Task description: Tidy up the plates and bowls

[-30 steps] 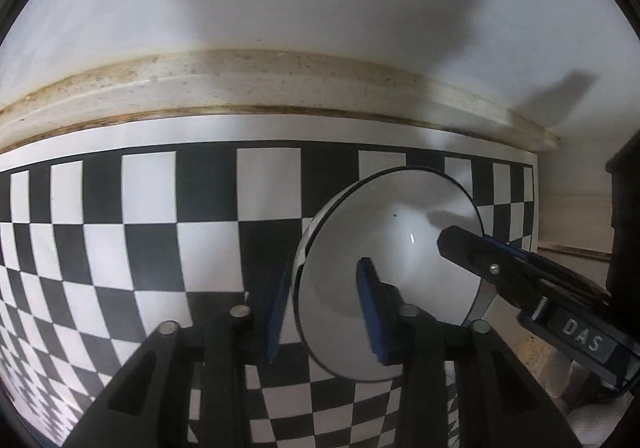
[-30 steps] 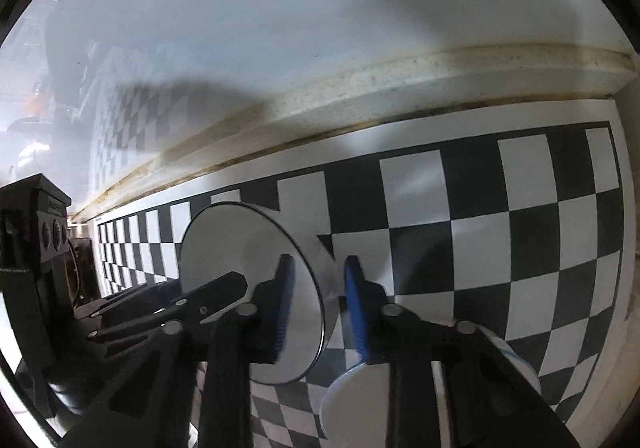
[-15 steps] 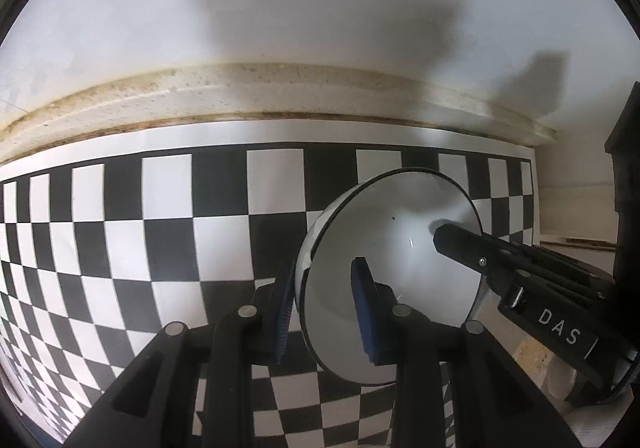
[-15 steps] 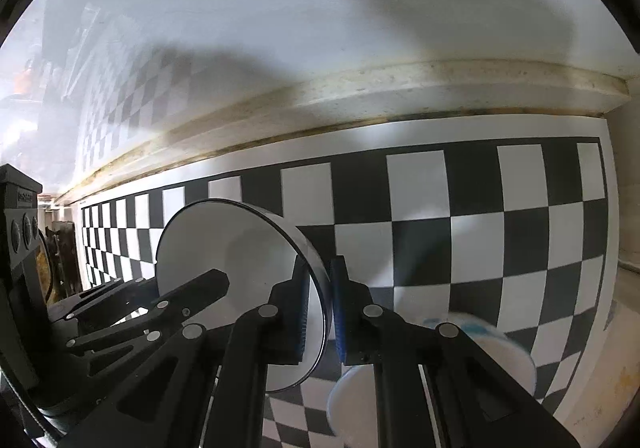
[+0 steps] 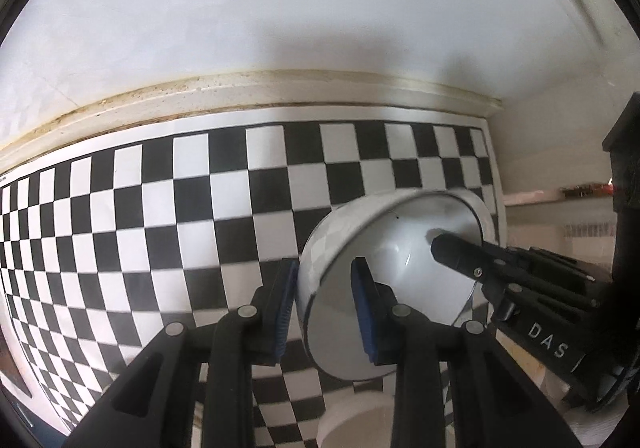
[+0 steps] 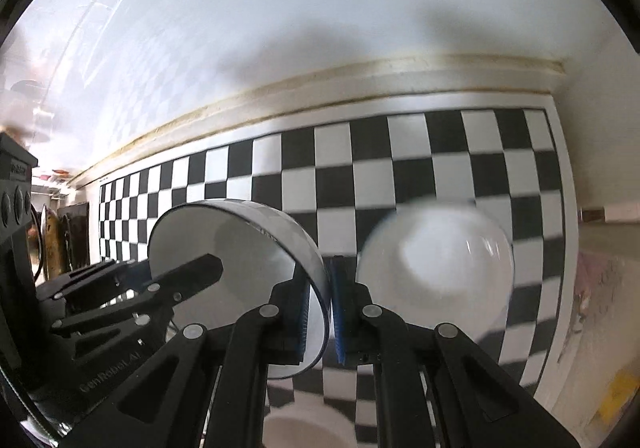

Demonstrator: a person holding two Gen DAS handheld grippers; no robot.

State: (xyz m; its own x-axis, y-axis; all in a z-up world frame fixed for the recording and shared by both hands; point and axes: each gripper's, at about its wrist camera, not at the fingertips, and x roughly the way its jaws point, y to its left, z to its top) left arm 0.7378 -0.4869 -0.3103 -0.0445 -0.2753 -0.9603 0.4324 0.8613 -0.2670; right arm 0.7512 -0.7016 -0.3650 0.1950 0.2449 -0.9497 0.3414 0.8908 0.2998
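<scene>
Your left gripper (image 5: 325, 308) pinching the white bowl's (image 5: 384, 272) rim at 5 o'clock, bowl tilted above the checkerboard mat (image 5: 160, 215), your right gripper (image 6: 322, 314) clamped on its opposite rim, second white bowl (image 6: 436, 268) at 3 o'clock, blurred.

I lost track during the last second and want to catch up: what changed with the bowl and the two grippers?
The right gripper closed its fingers onto the white bowl rim. The bowl tilted, and another white bowl came into view beside it. The left gripper kept its fingers astride the opposite rim; the checkered mat stayed.
</scene>
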